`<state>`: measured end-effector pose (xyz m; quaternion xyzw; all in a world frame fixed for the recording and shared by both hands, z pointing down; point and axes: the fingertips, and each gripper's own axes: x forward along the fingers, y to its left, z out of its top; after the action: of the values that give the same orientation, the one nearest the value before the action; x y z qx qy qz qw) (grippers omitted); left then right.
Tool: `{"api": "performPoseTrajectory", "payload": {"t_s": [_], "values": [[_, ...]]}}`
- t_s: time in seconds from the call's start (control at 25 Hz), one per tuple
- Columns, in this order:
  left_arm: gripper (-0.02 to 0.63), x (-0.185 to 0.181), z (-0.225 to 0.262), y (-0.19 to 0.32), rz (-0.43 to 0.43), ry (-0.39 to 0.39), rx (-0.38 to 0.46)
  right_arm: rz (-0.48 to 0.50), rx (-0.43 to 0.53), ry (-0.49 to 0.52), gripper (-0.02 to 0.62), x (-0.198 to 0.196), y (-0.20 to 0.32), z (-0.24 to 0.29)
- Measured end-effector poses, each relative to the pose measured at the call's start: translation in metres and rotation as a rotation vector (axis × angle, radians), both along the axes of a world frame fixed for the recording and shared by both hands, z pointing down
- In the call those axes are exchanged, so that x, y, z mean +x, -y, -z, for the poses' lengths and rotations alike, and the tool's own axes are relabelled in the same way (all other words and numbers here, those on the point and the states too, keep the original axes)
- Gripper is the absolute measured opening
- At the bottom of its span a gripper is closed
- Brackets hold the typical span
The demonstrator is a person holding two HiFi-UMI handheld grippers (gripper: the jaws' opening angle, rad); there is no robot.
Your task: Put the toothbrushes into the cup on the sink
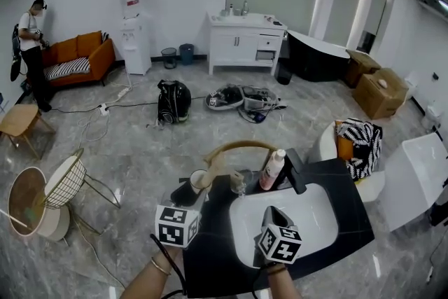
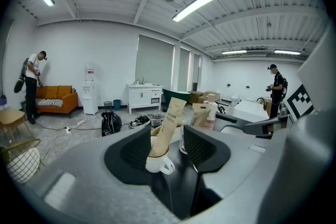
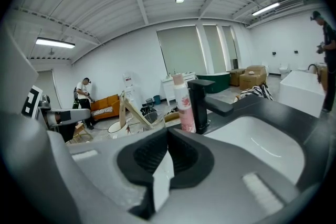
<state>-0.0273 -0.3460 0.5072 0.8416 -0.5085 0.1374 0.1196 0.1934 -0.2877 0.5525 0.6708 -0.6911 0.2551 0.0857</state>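
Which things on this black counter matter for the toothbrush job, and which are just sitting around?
Part of the job: white cup; toothbrush packet standing in it; sink.

Just lying about: pink bottle; clear glass; black faucet; black bag on the floor.

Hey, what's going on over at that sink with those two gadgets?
A person stands at a black sink counter with a hand-held gripper in each hand. Toothbrush boxes already stand in the white cup beside the basin. The left gripper is open and aimed at the cup without gripping it. The right gripper is shut and empty, over the basin.
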Motion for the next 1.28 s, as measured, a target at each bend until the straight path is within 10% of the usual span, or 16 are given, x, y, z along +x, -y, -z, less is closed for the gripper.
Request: {"api": "performPoseTrajectory", "payload": {"t_s": [1.28], "values": [[0.031,-0.088,0.034,-0.118,0.159,-0.085,0.076,0.047,0.145,-0.084,0.005,-0.052,-0.088,0.074]]}}
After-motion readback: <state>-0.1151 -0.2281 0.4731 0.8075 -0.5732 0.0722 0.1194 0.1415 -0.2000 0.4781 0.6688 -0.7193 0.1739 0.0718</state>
